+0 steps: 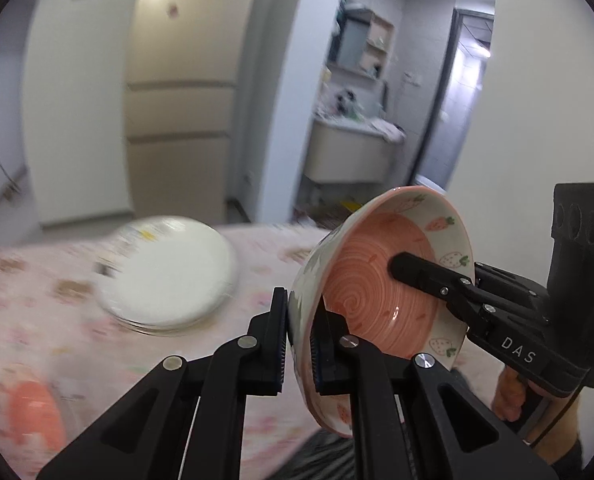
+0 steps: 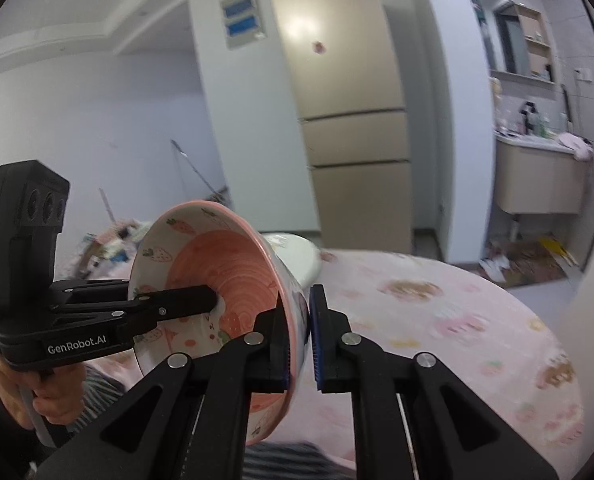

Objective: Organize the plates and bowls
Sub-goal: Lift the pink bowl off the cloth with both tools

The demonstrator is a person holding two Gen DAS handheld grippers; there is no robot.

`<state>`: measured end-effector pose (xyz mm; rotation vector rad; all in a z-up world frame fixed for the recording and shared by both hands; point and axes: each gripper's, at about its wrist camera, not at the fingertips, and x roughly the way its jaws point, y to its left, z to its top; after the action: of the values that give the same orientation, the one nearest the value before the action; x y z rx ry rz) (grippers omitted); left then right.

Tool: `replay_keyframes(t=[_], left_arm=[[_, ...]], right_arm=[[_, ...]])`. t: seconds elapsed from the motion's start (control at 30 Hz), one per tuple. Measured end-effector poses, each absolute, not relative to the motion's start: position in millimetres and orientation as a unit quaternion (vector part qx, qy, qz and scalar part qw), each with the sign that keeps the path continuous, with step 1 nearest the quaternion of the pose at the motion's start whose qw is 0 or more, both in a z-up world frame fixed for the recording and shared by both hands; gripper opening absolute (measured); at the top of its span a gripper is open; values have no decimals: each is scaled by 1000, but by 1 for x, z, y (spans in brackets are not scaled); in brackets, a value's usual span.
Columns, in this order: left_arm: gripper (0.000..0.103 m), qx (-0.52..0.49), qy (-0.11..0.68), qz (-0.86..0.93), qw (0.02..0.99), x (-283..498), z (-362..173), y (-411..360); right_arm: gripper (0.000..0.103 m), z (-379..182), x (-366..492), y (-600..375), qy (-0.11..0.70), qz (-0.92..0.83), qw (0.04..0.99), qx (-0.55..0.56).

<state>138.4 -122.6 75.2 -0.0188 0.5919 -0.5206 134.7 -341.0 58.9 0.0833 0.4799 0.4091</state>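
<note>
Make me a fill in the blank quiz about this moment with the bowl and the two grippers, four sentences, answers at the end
1. The left gripper and the right gripper both clamp the rim of one ____.
2. The inside of the bowl is painted with a ____ spiral.
3. The small fruits drawn around its inner rim are ____.
4. On the floral tablecloth lies a stack of ____ plates.

Answers: bowl; pink; strawberries; white
</note>
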Motion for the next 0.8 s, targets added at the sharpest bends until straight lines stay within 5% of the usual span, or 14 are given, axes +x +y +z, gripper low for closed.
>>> replay_keyframes(t=[0.33, 0.8], left_arm=[[11, 24, 216, -146, 965, 96, 96, -46], [11, -22, 210, -60, 976, 95, 79, 58]], right_arm=[[8, 76, 136, -253, 217, 284, 934, 25], [8, 60, 158, -161, 235, 352, 906, 0]])
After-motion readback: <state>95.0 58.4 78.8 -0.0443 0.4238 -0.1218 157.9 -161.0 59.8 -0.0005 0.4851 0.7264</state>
